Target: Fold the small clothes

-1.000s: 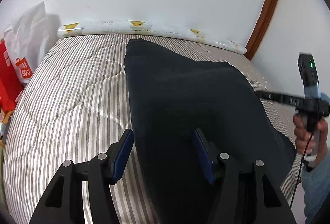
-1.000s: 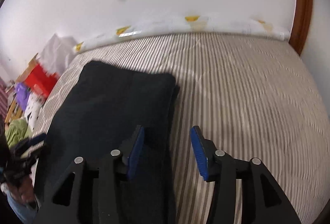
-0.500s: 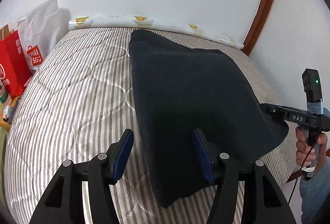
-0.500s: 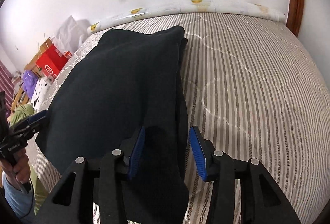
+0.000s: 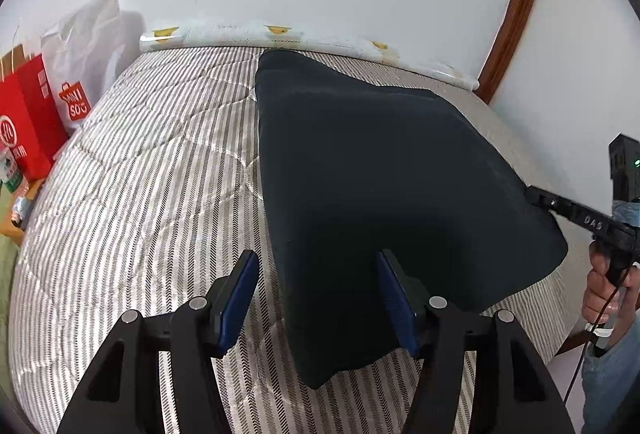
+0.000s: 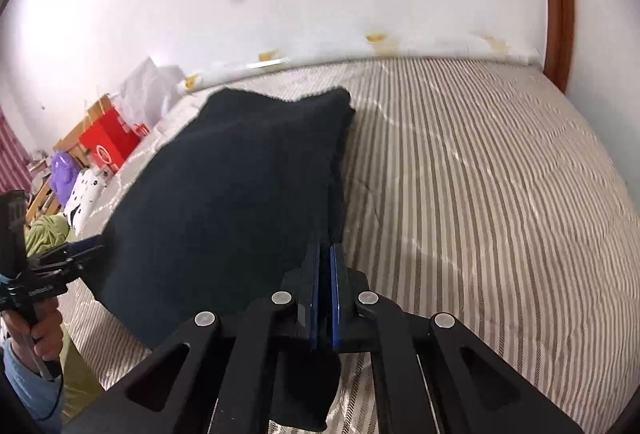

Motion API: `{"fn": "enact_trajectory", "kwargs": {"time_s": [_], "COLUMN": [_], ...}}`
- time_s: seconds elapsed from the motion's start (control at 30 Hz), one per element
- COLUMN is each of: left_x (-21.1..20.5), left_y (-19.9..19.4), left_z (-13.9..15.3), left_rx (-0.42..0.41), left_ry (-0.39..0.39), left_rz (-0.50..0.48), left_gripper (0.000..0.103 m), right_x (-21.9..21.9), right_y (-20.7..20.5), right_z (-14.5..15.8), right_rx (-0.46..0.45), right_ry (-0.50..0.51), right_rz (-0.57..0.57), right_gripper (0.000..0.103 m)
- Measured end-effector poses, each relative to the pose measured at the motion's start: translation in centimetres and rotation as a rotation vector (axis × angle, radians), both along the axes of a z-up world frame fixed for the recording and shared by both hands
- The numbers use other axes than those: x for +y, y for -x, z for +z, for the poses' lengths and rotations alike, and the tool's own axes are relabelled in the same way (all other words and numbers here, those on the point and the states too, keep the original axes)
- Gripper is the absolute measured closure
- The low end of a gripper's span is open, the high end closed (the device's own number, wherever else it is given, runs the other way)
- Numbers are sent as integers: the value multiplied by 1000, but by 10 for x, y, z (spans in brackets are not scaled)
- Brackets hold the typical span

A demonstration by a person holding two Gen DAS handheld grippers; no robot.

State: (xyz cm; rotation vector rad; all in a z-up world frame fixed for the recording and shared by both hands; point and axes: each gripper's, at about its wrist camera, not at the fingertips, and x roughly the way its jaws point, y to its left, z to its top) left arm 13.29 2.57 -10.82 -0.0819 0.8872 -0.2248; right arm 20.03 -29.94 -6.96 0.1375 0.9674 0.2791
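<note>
A dark navy garment (image 5: 380, 162) lies folded lengthwise on the striped mattress, and its right edge (image 6: 240, 174) looks lifted. My left gripper (image 5: 316, 258) is open, and the garment's near left corner lies loose between its blue pads without being pressed. My right gripper (image 6: 325, 248) is shut on the garment's near right edge, with dark cloth hanging below the closed pads. In the left wrist view the right gripper (image 5: 532, 192) meets the cloth's right edge. The left gripper (image 6: 76, 254) shows at the cloth's left side in the right wrist view.
The striped quilted mattress (image 5: 140, 174) spreads out on both sides of the garment. A white roll (image 5: 280, 34) lies along the wall. Red and white shopping bags (image 5: 40, 114) stand at the left, and a wooden door frame (image 5: 516, 6) at the right. A person's hand (image 5: 600, 290) holds the right gripper.
The right gripper's jaws have closed on the garment's right edge. Both grippers have drawn back toward the garment's near end, so its near corner now shows between the left fingers.
</note>
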Motion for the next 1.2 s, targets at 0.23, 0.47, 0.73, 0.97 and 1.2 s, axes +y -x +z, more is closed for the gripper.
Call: {"fn": "enact_trajectory", "kwargs": {"time_s": [0.23, 0.47, 0.73, 0.97, 1.2], "left_x": [3, 2, 3, 4, 2], "left_y": [8, 9, 8, 9, 15], "left_z": [-1, -3, -4, -4, 1], "left_rx": [-8, -13, -8, -10, -27], "left_ry": [19, 26, 40, 46, 24], "left_rz": [-3, -7, -7, 0, 14], "left_gripper": [44, 46, 46, 46, 46], "right_x": [-3, -11, 4, 8, 0], "right_y": [14, 14, 3, 4, 7], "right_z": [21, 20, 3, 2, 0], "right_rx": [-79, -29, 21, -21, -34], "right_ry": [2, -11, -48, -33, -32], "right_rz": [-31, -52, -36, -6, -45], "right_gripper": [103, 100, 67, 99, 100]}}
